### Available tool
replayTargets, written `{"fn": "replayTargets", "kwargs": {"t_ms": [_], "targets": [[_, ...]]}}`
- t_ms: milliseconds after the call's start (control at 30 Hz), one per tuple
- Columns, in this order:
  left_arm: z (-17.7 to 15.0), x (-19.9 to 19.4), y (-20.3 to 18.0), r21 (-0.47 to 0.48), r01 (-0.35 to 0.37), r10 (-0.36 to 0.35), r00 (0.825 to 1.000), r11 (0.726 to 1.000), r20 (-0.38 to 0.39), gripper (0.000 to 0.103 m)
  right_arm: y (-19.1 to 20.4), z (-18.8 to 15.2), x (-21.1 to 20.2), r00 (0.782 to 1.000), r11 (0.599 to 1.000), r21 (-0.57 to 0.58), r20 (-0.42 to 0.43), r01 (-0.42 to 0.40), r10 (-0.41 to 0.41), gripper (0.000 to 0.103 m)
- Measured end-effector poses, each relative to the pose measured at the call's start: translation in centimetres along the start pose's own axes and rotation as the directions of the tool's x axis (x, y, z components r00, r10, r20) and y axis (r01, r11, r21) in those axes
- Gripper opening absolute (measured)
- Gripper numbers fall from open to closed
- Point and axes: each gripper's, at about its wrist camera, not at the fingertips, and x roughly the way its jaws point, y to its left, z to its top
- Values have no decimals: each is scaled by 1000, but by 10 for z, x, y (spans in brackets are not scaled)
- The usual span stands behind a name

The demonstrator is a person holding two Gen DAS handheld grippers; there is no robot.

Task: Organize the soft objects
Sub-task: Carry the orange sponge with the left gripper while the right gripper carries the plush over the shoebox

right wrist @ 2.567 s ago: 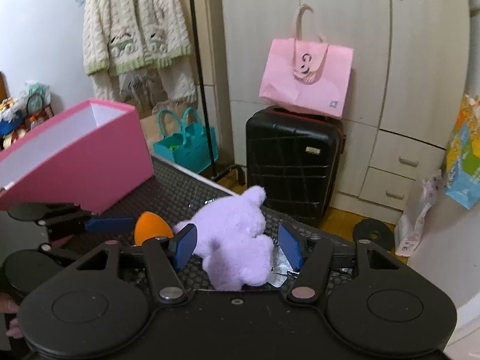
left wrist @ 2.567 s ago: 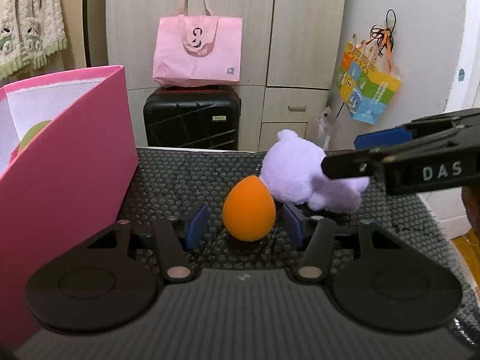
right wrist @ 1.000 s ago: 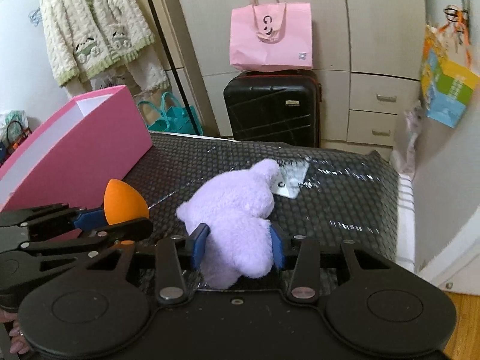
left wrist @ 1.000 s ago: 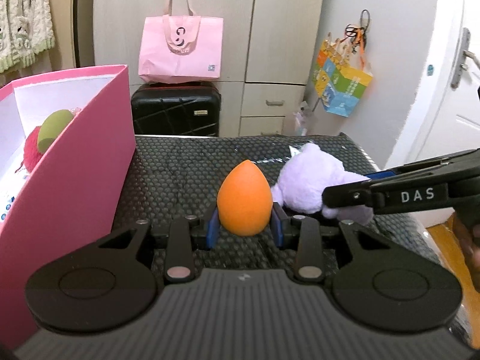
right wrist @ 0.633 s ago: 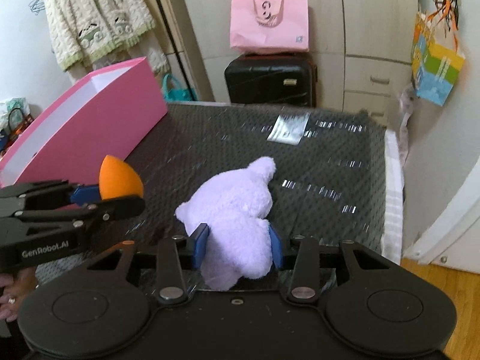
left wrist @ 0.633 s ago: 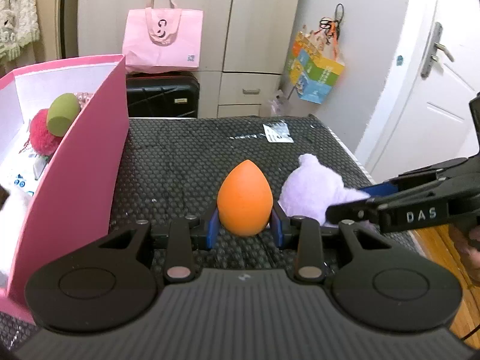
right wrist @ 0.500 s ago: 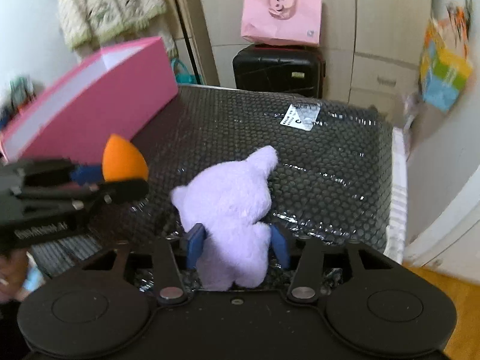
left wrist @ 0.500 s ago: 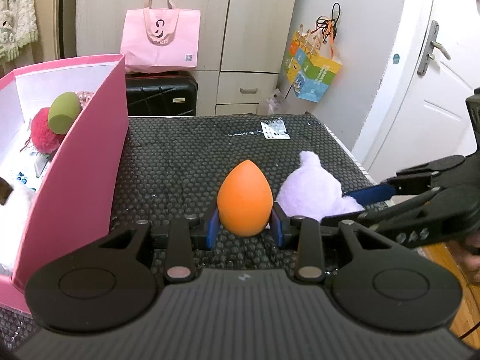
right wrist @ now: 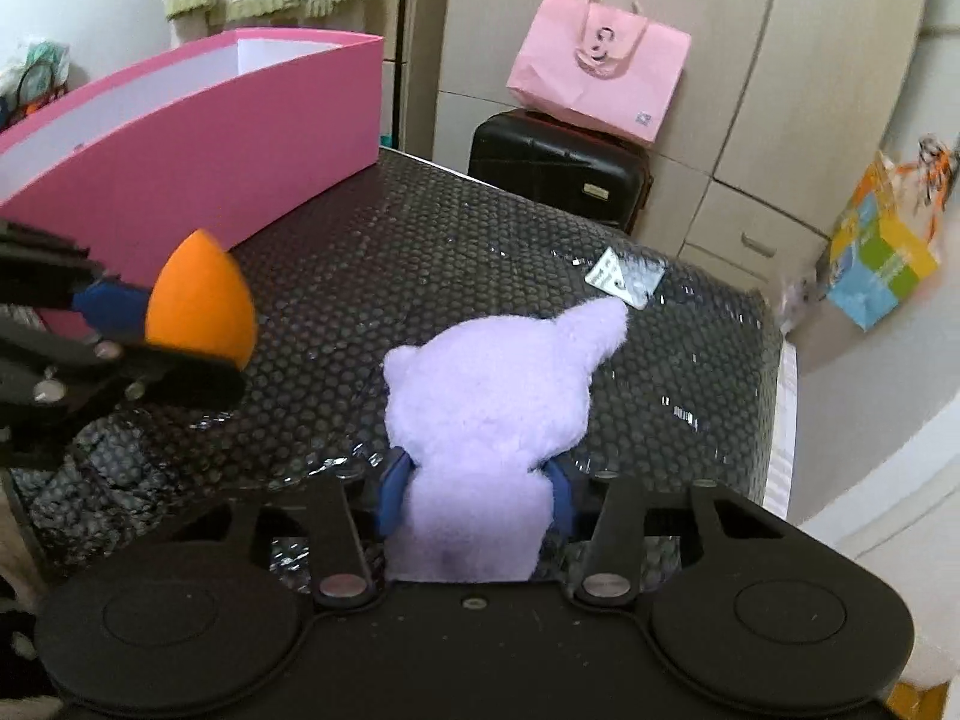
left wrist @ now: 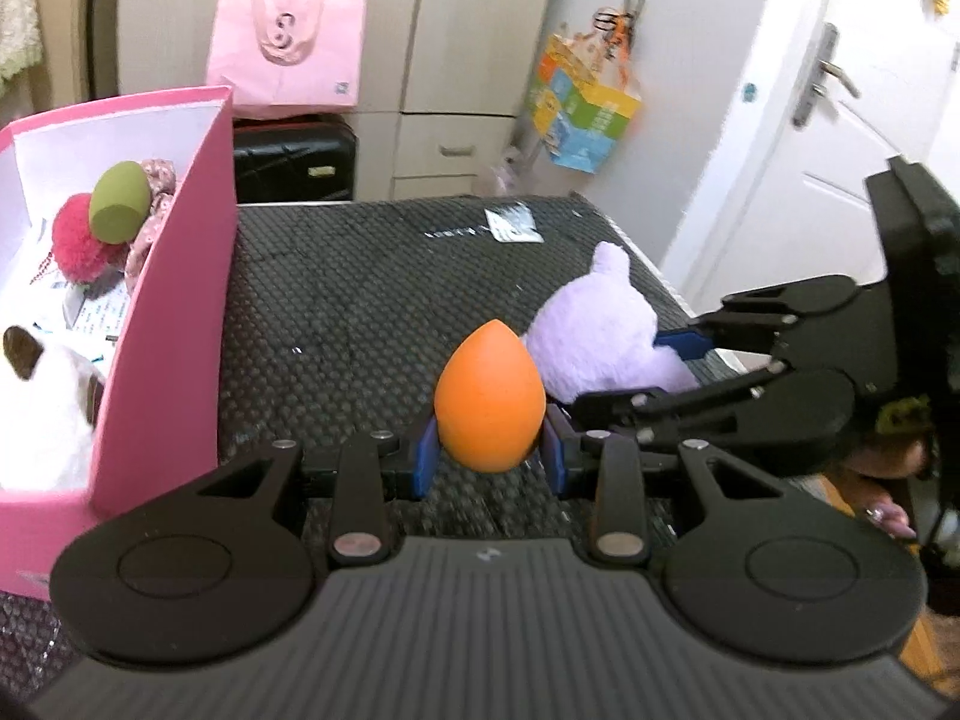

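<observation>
On the left of the black bubble-wrapped table [left wrist: 360, 312] stands the open pink box [left wrist: 180, 276], already holding a green sponge [left wrist: 119, 203] and a red pom-pom [left wrist: 77, 245]. Right gripper [right wrist: 474, 495], jaws just closing, clasps the lilac plush toy [right wrist: 498, 384] above the table — left gripper [left wrist: 489, 459] pinches the orange egg-shaped sponge [left wrist: 489, 405] just beside it.
</observation>
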Motion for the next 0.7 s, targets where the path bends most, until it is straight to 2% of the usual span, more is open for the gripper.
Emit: {"fn": "replayTargets", "kwargs": {"t_ms": [167, 300, 533, 700], "targets": [[-10, -15, 4, 11, 46, -46, 998, 999, -48, 34, -2, -20, -8, 1000, 990, 139, 2, -7, 7, 51], [-19, -28, 11, 20, 62, -60, 995, 998, -85, 34, 3, -31, -20, 999, 980, 193, 8, -39, 38, 51], [-32, -50, 31, -14, 101, -102, 984, 995, -145, 34, 27, -33, -43, 992, 970, 204, 22, -130, 128, 51], [-41, -68, 47, -28, 101, -104, 982, 994, -158, 34, 54, -25, -62, 974, 956, 189, 10, -226, 228, 51]]}}
